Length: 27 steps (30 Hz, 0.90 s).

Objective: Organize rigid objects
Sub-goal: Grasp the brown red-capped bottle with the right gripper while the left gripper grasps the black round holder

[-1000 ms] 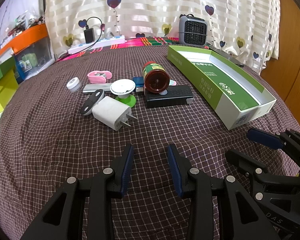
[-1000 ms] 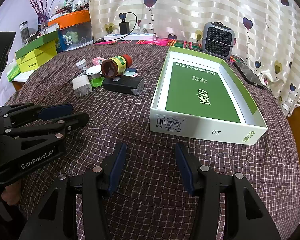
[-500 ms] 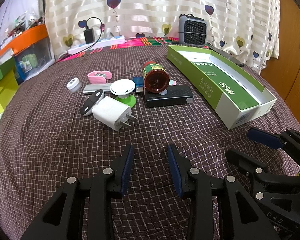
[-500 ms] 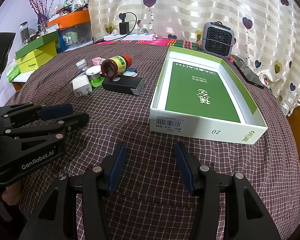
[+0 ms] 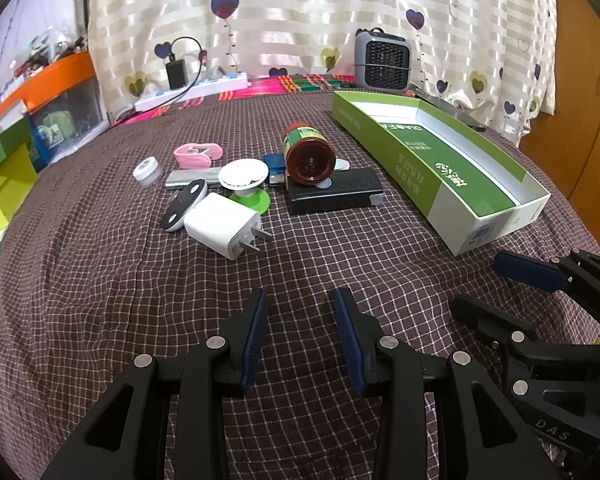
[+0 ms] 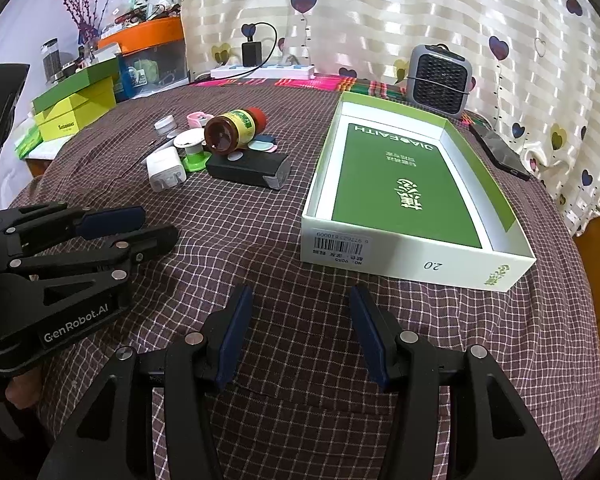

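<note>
Both grippers are hovering low over the round table draped in a maroon checked cloth (image 5: pixel 100 300), and nothing is being held. The left gripper (image 5: pixel 300 340) is sitting with its blue-padded jaws apart, only bare cloth showing between them. The right gripper (image 6: pixel 298 336) is doing the same just in front of the box, jaws spread wide and empty.

The open white cardboard box with green rim and green printed bottom (image 6: pixel 420 256) is lying on the right side of the table, and nothing is sitting inside it. The clutter is waiting in a loose cluster to its left. The brown glass bottle with a red cap and green-yellow label (image 5: pixel 309 152) is lying on its side, its base facing the left camera, resting against the flat black rectangular device (image 5: pixel 336 192). Just beside that, the white round disc on a bright green base (image 5: pixel 246 178) is touching the white square plug-in charger (image 5: pixel 220 228), whose metal prongs are pointing toward the box. A small oval black-and-grey piece (image 5: pixel 184 204) is lying against the charger, a silver flat bar (image 5: pixel 192 178) behind it, with a pink plastic clip (image 5: pixel 198 152) and a small white round jar (image 5: pixel 147 170) farther back.

A grey mini fan heater (image 6: pixel 438 80) is standing at the far edge by the heart-print curtain.
</note>
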Each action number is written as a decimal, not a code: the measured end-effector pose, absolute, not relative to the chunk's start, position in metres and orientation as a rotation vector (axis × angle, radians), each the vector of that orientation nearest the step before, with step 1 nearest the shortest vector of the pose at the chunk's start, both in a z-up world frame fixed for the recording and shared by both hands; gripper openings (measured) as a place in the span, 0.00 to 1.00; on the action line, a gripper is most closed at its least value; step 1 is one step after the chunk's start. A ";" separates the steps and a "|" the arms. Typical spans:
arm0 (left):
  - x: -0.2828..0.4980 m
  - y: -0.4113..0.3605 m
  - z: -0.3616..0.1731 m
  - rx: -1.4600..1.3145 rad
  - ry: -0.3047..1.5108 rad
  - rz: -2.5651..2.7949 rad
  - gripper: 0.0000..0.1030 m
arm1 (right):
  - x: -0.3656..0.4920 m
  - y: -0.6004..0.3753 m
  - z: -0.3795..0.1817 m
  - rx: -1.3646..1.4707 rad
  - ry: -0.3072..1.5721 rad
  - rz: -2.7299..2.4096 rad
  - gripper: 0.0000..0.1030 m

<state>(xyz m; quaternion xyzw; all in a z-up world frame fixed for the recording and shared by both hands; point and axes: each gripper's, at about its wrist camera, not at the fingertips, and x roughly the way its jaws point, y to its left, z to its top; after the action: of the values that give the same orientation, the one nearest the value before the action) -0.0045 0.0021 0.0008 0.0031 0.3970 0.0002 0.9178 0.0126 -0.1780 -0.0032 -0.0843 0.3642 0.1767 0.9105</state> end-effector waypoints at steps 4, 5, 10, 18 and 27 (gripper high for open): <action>-0.010 0.006 0.003 -0.019 0.801 -0.012 0.34 | 0.010 -0.178 -0.002 -0.171 0.760 0.372 0.50; -0.012 0.006 0.005 -0.022 0.796 -0.014 0.34 | 0.009 -0.178 -0.001 -0.164 0.762 0.378 0.50; -0.018 0.011 0.016 -0.033 0.755 -0.015 0.34 | -0.002 -0.172 0.012 -0.157 0.732 0.422 0.50; -0.022 0.034 0.033 -0.073 0.699 0.003 0.34 | -0.006 -0.154 0.032 -0.161 0.676 0.499 0.50; -0.015 0.064 0.036 -0.138 0.676 -0.001 0.34 | 0.014 -0.138 0.038 -0.159 0.690 0.522 0.50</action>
<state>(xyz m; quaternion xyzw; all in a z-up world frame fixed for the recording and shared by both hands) -0.0150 0.0642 0.0364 -0.0677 0.3312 -0.0004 0.9411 0.0138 -0.1383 0.0376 -0.0769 0.3341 0.2528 0.9048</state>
